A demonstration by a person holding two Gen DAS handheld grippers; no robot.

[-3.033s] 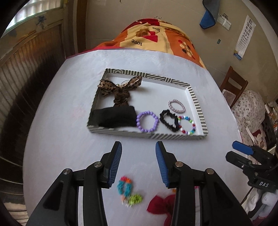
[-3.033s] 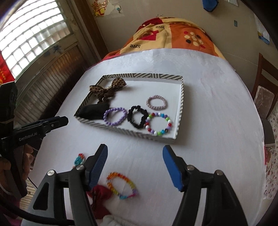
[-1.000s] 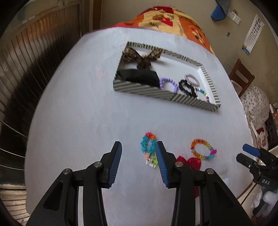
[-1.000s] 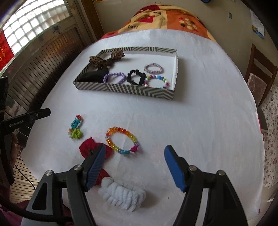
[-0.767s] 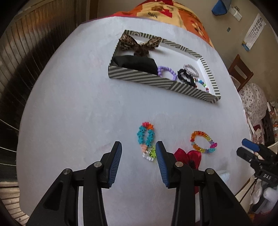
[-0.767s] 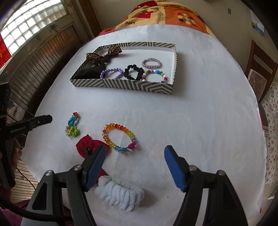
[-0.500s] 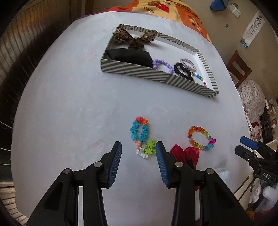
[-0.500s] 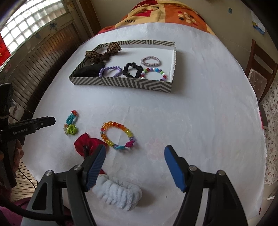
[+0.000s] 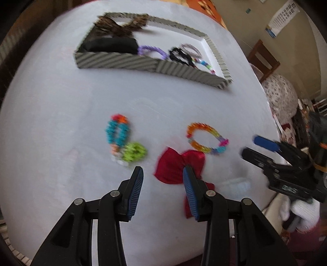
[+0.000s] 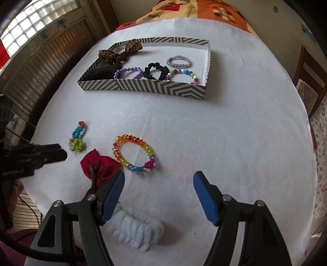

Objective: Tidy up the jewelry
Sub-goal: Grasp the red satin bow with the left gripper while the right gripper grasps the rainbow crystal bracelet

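Observation:
A striped tray (image 10: 143, 87) (image 9: 126, 61) at the far side holds a leopard bow, a black pouch and several bracelets. Near me on the white table lie a teal and green bead bracelet (image 9: 122, 137) (image 10: 77, 139), a rainbow bead bracelet (image 9: 206, 138) (image 10: 133, 152), a red bow (image 9: 179, 165) (image 10: 100, 166) and a white fluffy scrunchie (image 10: 134, 227) (image 9: 237, 185). My left gripper (image 9: 162, 174) is open, just short of the red bow's left wing. My right gripper (image 10: 159, 182) is open and empty, above the scrunchie and behind the rainbow bracelet.
The round table (image 10: 224, 133) drops off close behind both grippers. A wooden chair (image 10: 310, 81) stands at the right. A patterned blanket (image 10: 196, 10) lies beyond the table. Slatted wooden panels (image 10: 40, 67) run along the left.
My left gripper has swung right, from the teal and green bracelet toward the red bow, and moved closer to the table. My right gripper has edged forward and lower over the loose items.

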